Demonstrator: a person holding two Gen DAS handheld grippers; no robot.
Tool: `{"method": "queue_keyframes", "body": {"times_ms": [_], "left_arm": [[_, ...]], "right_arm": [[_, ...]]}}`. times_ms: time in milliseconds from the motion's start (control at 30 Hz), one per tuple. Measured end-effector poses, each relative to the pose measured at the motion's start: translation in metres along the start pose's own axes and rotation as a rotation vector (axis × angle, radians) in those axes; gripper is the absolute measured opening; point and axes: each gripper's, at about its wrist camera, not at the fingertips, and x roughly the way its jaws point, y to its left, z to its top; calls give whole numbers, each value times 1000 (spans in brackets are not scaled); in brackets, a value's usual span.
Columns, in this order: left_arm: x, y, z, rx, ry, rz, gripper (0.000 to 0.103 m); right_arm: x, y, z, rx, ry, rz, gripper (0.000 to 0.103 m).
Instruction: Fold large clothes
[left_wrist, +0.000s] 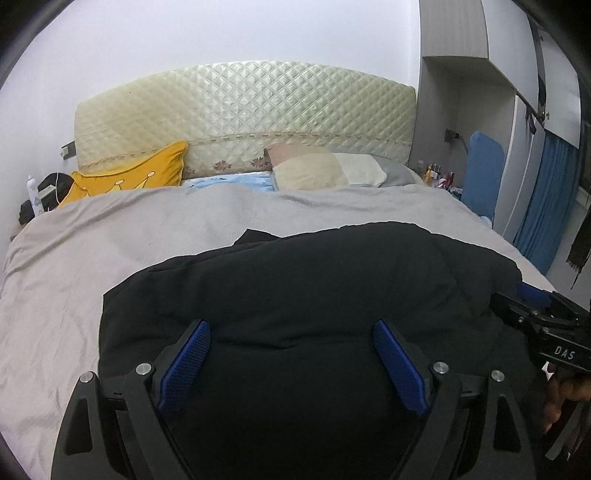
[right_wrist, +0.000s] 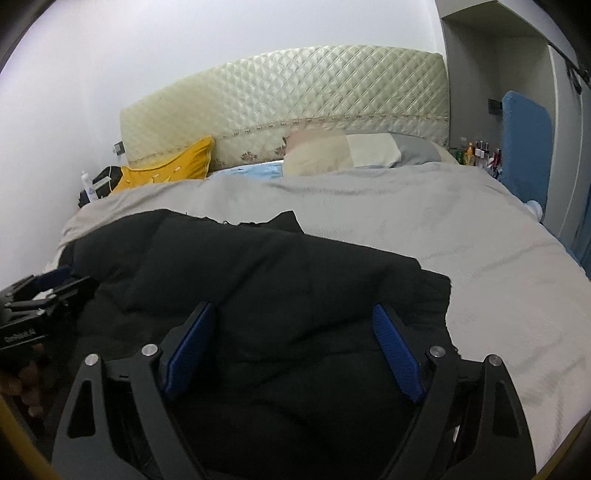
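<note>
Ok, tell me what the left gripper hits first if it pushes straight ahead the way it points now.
Most likely the black garment: the left gripper, jaws wide open, points right over its bulk. Beyond lies the grey bedcover. Depth is unclear, so it may skim the top of the cloth.

A large black garment, thick and padded-looking, is spread on the near part of the grey-covered bed. It is already doubled over in bulky layers, with soft creases across the top. A pointed flap is seen at its far edge. Its right side ends in a rough, straight edge.
</note>
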Motion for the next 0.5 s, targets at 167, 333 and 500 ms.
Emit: {"method": "queue_keyframes", "body": {"times_ms": [167, 333, 500], "left_arm": [[25, 6, -6, -23, 30, -21, 92], [42, 5, -14, -19, 44, -21, 92], [49, 1, -18, -14, 48, 3, 93]], "right_arm": [[23, 4, -8, -10, 15, -22, 88], [37, 8, -16, -26, -1, -41, 88], [47, 7, -21, -33, 10, -47, 89]]}}
